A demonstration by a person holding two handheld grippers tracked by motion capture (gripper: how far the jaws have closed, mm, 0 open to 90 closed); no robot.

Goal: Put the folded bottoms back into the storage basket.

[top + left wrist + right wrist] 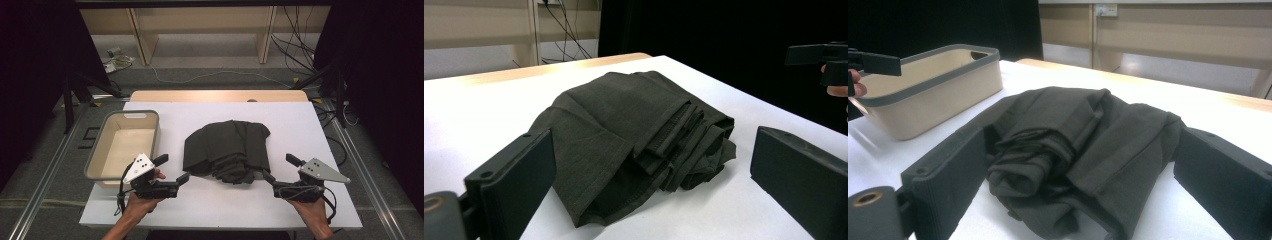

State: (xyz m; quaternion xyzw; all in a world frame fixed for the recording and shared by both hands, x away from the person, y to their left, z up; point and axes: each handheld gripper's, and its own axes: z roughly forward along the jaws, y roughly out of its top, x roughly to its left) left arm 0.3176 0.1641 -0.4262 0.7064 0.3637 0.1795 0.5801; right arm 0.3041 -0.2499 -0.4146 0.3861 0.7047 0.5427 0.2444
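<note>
Claws flank the crumpled dark garment [227,151] mid-bench, left claw [172,169] and right claw [281,170] both gaping wide and empty, seemingly poised to grab it, beige bin [100,150] waiting alongside.

No readable text, label, brand, number or sign anywhere.

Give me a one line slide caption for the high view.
Two open grippers flank a folded dark garment beside a beige bin.
</note>
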